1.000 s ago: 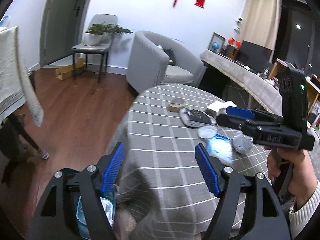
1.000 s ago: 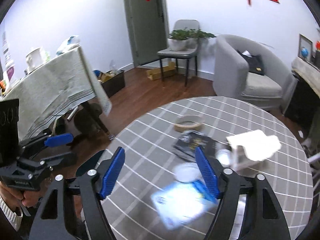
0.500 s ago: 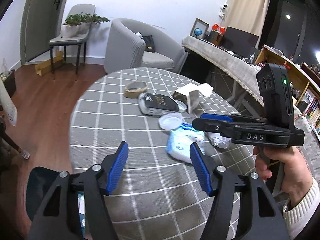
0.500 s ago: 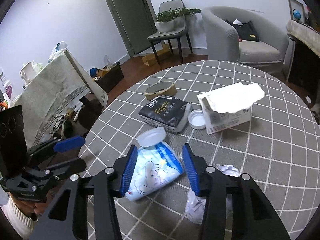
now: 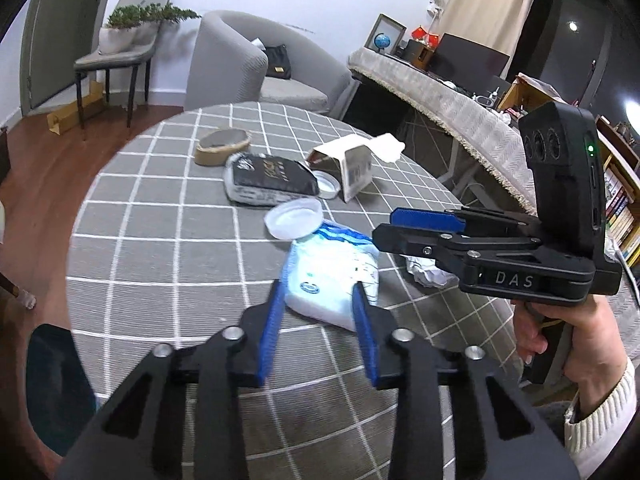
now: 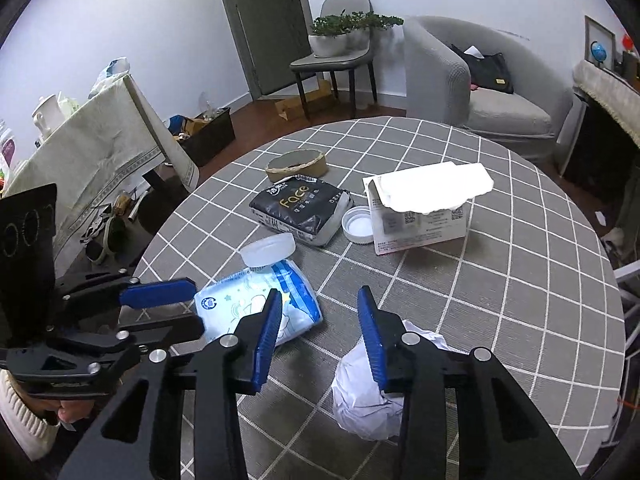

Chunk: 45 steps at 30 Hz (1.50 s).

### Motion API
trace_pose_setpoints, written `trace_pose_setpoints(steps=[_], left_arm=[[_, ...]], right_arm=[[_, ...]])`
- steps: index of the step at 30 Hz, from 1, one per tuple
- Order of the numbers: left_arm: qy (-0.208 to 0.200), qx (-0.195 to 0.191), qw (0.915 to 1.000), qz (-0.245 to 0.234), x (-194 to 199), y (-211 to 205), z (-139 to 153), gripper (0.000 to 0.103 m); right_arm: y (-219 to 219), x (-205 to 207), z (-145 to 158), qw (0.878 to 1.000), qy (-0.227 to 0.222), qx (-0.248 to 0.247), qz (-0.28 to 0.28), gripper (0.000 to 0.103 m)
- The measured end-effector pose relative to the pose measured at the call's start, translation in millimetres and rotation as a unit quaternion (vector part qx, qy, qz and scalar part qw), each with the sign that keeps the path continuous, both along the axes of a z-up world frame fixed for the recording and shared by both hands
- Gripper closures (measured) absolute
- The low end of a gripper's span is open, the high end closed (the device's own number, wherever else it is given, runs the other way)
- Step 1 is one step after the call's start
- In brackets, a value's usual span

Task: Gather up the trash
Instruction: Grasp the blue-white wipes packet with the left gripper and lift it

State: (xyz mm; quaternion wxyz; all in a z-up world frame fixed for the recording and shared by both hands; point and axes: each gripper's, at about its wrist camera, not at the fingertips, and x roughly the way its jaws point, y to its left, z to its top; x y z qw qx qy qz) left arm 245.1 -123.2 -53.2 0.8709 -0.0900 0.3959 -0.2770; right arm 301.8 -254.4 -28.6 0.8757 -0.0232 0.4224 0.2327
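At the near edge of the tabletop [image 5: 168, 240], left tongs [image 5: 318, 300] sit part-closed around the near end of the blue-white wipes pack [image 5: 332, 272]; pads look to touch its sides, but a firm clamp isn't confirmed, so treat it as not yet secured. Right tongs [image 6: 318, 312] are apart, holding nothing, over bare cloth with the crumpled paper ball [image 6: 368, 396] just below the right finger.

My read: the step is gripping the pack. It's a soft pouch, so squeeze across the middle, not the corner, or it will fold and slip. Lift straight up; the clear lid [image 5: 294, 220] touches the pack's far end and may get dragged.

Right tongs should likely drop onto the paper ball next, centred, as it crushes easily.

Further out: black tissue pack [image 6: 300, 208], white cap [image 6: 358, 224] beside it, open carton [image 6: 420, 208] right, tape roll [image 6: 298, 164] farthest. A dark bin-like shape is at lower left in the left view; can't tell for sure.
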Motion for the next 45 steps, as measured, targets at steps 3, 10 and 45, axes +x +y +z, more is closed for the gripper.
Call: trace_pose_setpoints(steps=[3,10,45], left_arm=[[0.007,0.002,1.0,0.004,1.9,-1.9,-2.3,0.081],[0.028,-0.005,0.9994,0.018,10.4,-2.5,-8.7,0.093],[-0.12,-0.004,0.9925,0.026,-23.9,36.1,31.6,0.097]], right_arm=[[-1.5,1.0,0.2,1.0,0.003,-0.002,0.005,0.063],[-5.7,2.6,-1.0,1.0,0.011,-0.003,0.011,0.063],[30.2,13.8,13.3,0.99,0.06,0.115,0.052,0.063]])
